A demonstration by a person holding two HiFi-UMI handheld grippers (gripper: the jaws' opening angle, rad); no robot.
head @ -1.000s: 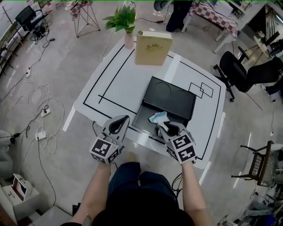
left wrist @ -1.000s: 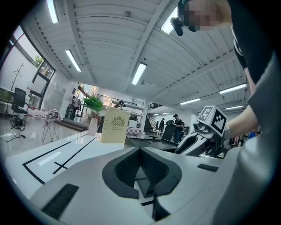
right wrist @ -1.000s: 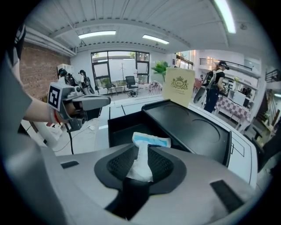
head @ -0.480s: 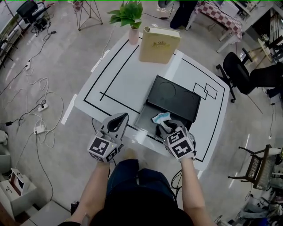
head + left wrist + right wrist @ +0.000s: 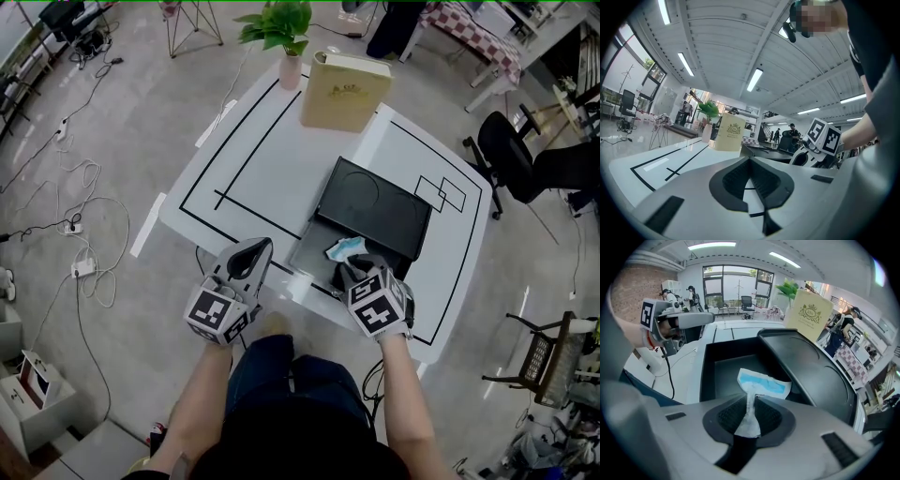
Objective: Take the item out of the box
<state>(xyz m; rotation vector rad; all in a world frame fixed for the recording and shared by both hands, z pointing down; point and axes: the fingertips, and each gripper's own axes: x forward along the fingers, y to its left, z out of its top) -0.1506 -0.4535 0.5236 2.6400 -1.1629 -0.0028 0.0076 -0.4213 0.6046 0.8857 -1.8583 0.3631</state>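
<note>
The head view looks steeply down from above the person onto the whole table [image 5: 272, 159]. The left gripper view sits low at the near edge, facing across the tabletop. The right gripper view looks closely into the box [image 5: 375, 202]. All three share the box and the carton [image 5: 344, 91].

Our left tool [image 5: 251, 251] points toward 1 o'clock, jaws together and empty; our right tool [image 5: 349, 270], toward 11 o'clock, pinches a packet [image 5: 339, 249].
</note>
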